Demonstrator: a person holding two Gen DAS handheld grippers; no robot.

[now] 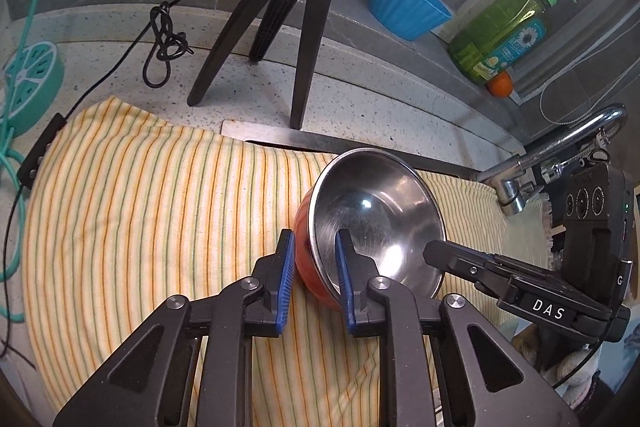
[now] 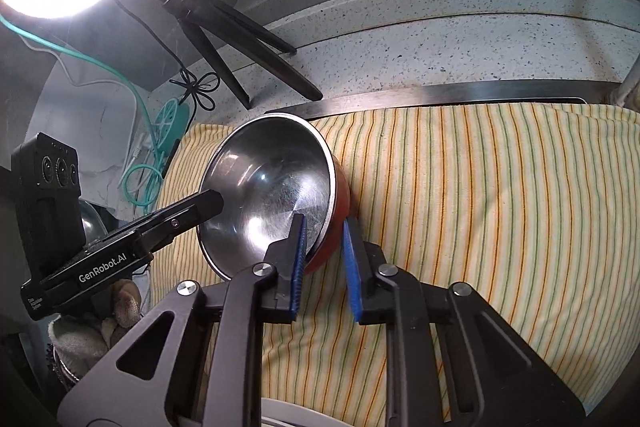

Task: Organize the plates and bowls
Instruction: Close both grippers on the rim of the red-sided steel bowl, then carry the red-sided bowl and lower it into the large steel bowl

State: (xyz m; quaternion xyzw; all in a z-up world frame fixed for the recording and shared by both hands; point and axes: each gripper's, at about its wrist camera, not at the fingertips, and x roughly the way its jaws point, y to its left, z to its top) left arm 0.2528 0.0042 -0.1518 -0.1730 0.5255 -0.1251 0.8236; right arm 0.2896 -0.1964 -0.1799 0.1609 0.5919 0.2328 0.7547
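A steel bowl (image 1: 380, 211) with a red outside lies tilted on a yellow striped cloth (image 1: 140, 207), its mouth facing the cameras. My left gripper (image 1: 315, 267) is shut on the bowl's near left wall, one blue pad inside and one on the red outside. In the right wrist view the same bowl (image 2: 272, 171) is held on its opposite side by my right gripper (image 2: 325, 247), also with one pad inside and one outside. Each view shows the other gripper's finger reaching to the rim: the right gripper's finger (image 1: 436, 251) and the left gripper's finger (image 2: 212, 203).
A black tripod (image 1: 296, 7) with a ring light stands on the speckled counter behind the cloth. A blue ribbed bowl (image 1: 404, 7), a green soap bottle (image 1: 500, 35) and an orange sit on the ledge. A faucet (image 1: 560, 147) is at right; cables and a teal disc (image 1: 32, 83) at left.
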